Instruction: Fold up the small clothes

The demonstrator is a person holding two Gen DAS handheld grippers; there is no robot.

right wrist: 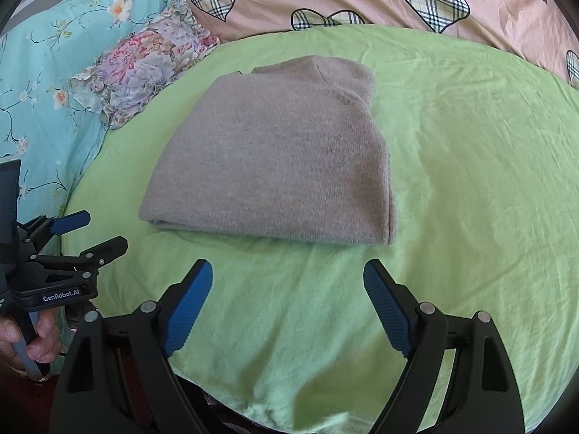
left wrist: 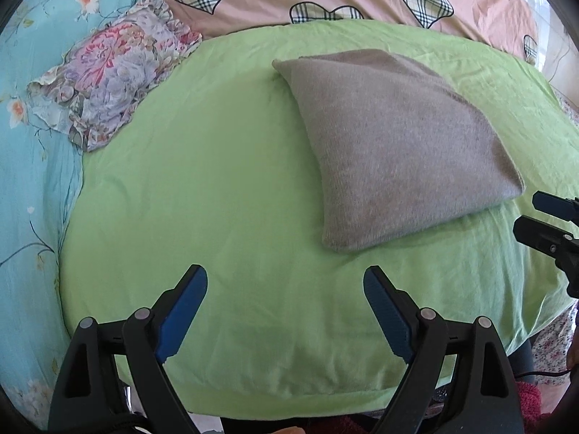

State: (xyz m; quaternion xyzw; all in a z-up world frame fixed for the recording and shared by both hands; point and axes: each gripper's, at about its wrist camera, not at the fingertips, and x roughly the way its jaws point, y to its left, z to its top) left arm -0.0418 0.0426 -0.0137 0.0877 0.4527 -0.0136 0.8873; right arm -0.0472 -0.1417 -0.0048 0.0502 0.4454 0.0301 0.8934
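Both sets of jaws stand spread wide, gripping nothing: my left gripper (left wrist: 285, 278) and right gripper (right wrist: 287, 273) hover over bare cloth. Grey sweater (right wrist: 275, 159) lies folded flat on the green blanket (right wrist: 470, 181), just ahead of the right gripper, apart from both. From the left wrist view I see the right gripper only as two finger ends cut off at the frame edge. Floral cloth (left wrist: 112, 79) sits crumpled at the blanket's far left corner. "GenRobot.AI" reads on the left gripper's body. Fingers (right wrist: 39, 340) partly visible below it.
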